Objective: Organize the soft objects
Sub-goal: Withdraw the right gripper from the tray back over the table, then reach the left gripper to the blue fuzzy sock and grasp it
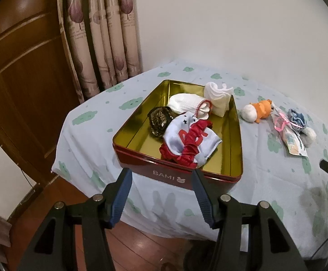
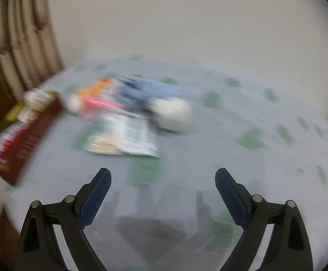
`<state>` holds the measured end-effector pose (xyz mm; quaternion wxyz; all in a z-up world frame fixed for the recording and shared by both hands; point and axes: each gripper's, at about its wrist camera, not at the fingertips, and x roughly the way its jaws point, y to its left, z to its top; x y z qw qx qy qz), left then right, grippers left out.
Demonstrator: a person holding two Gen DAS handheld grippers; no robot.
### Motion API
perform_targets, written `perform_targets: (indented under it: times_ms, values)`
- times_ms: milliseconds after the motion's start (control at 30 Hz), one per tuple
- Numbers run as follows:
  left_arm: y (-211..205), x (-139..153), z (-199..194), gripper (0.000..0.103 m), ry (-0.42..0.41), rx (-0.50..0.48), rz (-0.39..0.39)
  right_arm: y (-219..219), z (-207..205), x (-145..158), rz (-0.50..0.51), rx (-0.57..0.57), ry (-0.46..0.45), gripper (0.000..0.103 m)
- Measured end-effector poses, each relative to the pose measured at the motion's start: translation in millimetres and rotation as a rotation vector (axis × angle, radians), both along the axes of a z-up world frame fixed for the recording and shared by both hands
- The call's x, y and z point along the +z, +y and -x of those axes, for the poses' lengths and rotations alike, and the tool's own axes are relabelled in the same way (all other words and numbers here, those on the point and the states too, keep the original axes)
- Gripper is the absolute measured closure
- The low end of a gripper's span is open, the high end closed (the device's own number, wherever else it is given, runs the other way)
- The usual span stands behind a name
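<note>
A red tin [image 1: 139, 167] with a gold inside sits on the bed. In it lie a red scrunchie [image 1: 189, 149], a pale blue cloth [image 1: 175, 131], a white hat [image 1: 184, 105], a folded white cloth [image 1: 218, 97] and a dark patterned item [image 1: 158, 120]. My left gripper [image 1: 161, 175] is open just short of the tin's near wall, holding nothing. Right of the tin lie an orange and white plush [image 1: 257, 111], a clear packet [image 1: 292, 140] and a blue cloth with a white pompom [image 1: 299, 119]. My right gripper [image 2: 162, 176] is open over bare sheet, short of the blurred packet [image 2: 123, 140] and pompom [image 2: 173, 115].
The bed sheet [image 1: 265, 180] is pale blue with green cloud prints. A brown wooden door [image 1: 21, 72] and a patterned curtain [image 1: 103, 33] stand at the left, a white wall behind. The tin [image 2: 28, 140] shows at the left edge of the blurred right wrist view.
</note>
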<state>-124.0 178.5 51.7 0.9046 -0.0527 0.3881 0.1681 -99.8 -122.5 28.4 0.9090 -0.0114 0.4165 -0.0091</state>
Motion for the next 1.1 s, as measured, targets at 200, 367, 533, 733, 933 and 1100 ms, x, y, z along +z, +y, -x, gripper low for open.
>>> perform_targets:
  times_ms: [200,367,533,733,933,1100]
  values:
    - [-25.6,1.9,1.4,0.047,-0.012,-0.086,-0.079,-53.5,7.0,-24.1,0.187,-0.118,0.028,0.011]
    - [-50.9,1.9,4.7,0.047,-0.027,-0.201,-0.103,-78.0,4.5,-32.5,0.135,-0.167,0.049,0.011]
    - [-71.7,-2.5,-0.3,0.047,0.004,-0.301,-0.062,-88.0,2.0,-38.1,0.070,-0.158,0.075,0.011]
    - [-96.9,-2.9,-15.1,0.047,0.035,-0.379,-0.008,-90.4,6.3,-37.9,0.022,-0.157,0.059,0.006]
    - [-115.5,7.1,-41.6,0.047,0.043,-0.436,-0.013,-89.9,5.6,-37.4,-0.005,-0.139,0.062,0.005]
    - [-127.7,14.4,-62.1,0.047,0.047,-0.456,0.011,-91.2,8.4,-35.8,-0.035,-0.129,0.046,0.004]
